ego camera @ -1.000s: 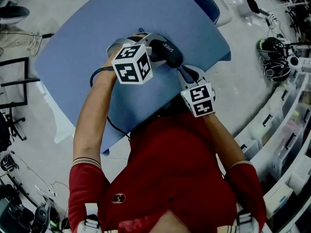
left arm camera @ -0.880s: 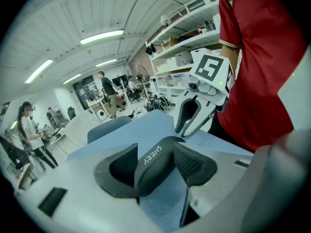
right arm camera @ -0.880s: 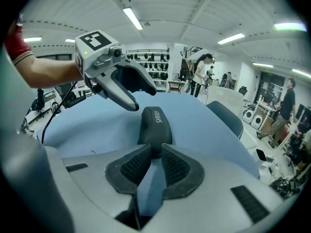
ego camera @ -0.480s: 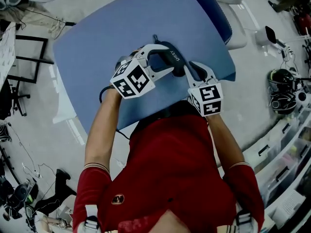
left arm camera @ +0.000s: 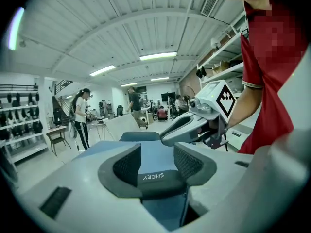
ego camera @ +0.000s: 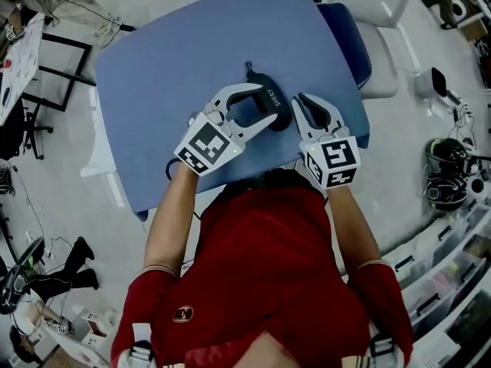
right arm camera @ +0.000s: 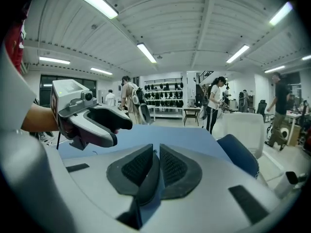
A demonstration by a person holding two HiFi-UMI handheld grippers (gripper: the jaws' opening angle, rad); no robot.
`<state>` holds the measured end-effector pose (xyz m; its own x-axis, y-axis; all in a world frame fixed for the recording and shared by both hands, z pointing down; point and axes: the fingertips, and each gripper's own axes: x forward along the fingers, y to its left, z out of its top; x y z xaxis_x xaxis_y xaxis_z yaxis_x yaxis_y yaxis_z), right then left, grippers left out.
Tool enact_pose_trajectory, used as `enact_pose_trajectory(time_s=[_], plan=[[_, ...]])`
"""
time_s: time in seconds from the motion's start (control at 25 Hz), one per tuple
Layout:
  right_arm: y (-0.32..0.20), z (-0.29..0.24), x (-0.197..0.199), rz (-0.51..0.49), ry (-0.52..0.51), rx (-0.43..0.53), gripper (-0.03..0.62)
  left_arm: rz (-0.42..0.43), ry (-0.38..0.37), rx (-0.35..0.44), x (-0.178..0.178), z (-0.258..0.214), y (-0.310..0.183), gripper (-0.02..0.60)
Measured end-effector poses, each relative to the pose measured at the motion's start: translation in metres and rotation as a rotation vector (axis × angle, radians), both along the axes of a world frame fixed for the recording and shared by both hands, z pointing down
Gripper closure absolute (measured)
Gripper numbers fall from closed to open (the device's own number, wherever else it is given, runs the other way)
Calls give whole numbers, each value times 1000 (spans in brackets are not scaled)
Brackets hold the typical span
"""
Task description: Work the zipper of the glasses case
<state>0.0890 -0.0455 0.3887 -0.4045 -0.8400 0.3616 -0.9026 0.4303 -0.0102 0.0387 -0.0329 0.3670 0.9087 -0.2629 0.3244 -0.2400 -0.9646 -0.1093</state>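
The black glasses case (ego camera: 275, 98), printed SHERY, sits above the blue table (ego camera: 169, 60), and my left gripper (ego camera: 257, 110) is shut on it. In the left gripper view the case (left arm camera: 154, 177) is pressed between both pads. My right gripper (ego camera: 301, 98) is just right of the case's end and apart from it. Its jaws have just been closing. In the right gripper view the right gripper (right arm camera: 155, 166) has only a thin gap between its pads and nothing in it. There the left gripper (right arm camera: 104, 123) with the case shows at the left.
A blue chair (ego camera: 353, 37) and a white seat (ego camera: 383, 67) stand past the table's far right corner. Headsets and cables (ego camera: 445, 175) lie on the floor at the right. Black frames (ego camera: 38, 90) stand at the left. People move about the room behind.
My left gripper has rolled with the case in it, so its marker cube now faces another way. My right gripper has come up alongside the case's right end.
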Motion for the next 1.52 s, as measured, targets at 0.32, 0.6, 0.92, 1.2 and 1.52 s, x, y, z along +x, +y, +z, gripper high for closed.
enact_pose_trajectory(time_s=[0.32,0.6,0.92,1.2,1.52], plan=[[-3,-29,-2,-108,-72,128,580,-217,130,-24,-7,-23,0,394],[-1,-38,-10,-209,-141,178,594,-402,205,3,-19,-26,-2,520],[1,-43,-23,-302,-195,208,595,-585,269,16,-41,-28,-9,575],[-2,-42,-32,-328,-219,218,595,-634,308,38,-50,-36,-10,575],[-1,-35,-35,-337,-199,212,597,-638,315,39,-51,-35,-9,575]])
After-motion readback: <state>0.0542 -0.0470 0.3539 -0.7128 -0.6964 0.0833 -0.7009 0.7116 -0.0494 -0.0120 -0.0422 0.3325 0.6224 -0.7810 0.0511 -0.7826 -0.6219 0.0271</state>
